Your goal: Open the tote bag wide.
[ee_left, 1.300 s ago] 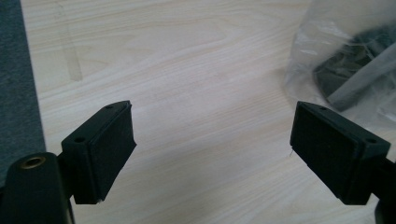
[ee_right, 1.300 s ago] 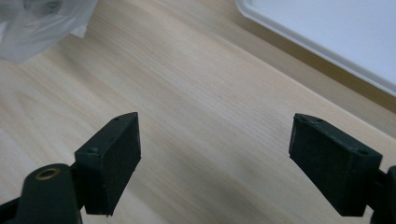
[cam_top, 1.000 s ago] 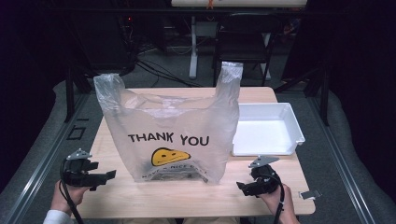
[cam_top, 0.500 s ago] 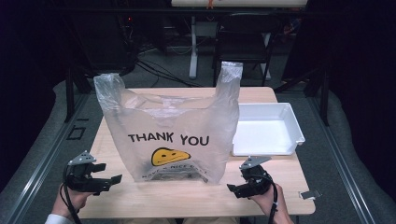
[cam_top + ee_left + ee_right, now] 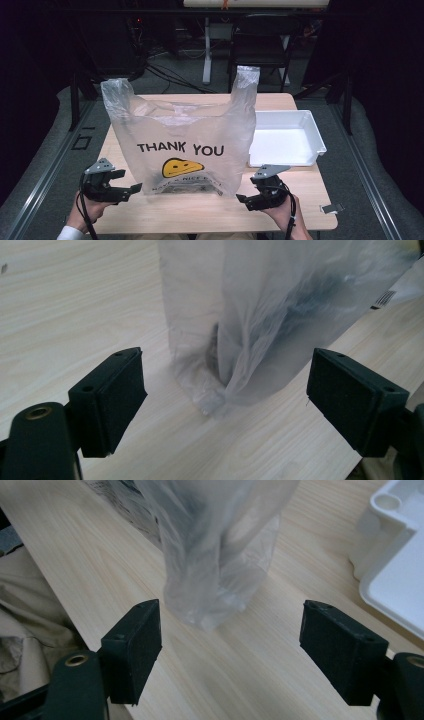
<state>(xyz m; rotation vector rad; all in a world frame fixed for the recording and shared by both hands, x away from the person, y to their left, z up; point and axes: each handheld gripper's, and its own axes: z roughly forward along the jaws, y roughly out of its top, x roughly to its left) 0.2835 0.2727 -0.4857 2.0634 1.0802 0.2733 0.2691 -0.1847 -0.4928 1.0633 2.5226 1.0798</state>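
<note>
A clear plastic bag point(image 5: 185, 145) printed "THANK YOU" with a yellow face stands upright on the wooden table point(image 5: 310, 200), handles up. My left gripper point(image 5: 129, 181) is open just left of the bag's lower left corner. In the left gripper view the bag point(image 5: 280, 315) stands ahead of the left gripper point(image 5: 227, 360), and nothing lies between the pads. My right gripper point(image 5: 246, 191) is open beside the lower right corner. Its jaws have just been closing a little. In the right gripper view the bag's corner point(image 5: 215, 555) sits beyond the right gripper point(image 5: 231, 610), untouched.
A white plastic tray point(image 5: 315, 132) sits at the table's right, close to the bag, and its corner point(image 5: 395, 540) is in the right gripper view. A small metal piece point(image 5: 332, 207) lies past the table's right front corner. Chair and desk legs stand behind the table.
Both hands have moved inward toward the bag's bottom corners, the left one rightward and the right one leftward. The bag and tray have not moved.
</note>
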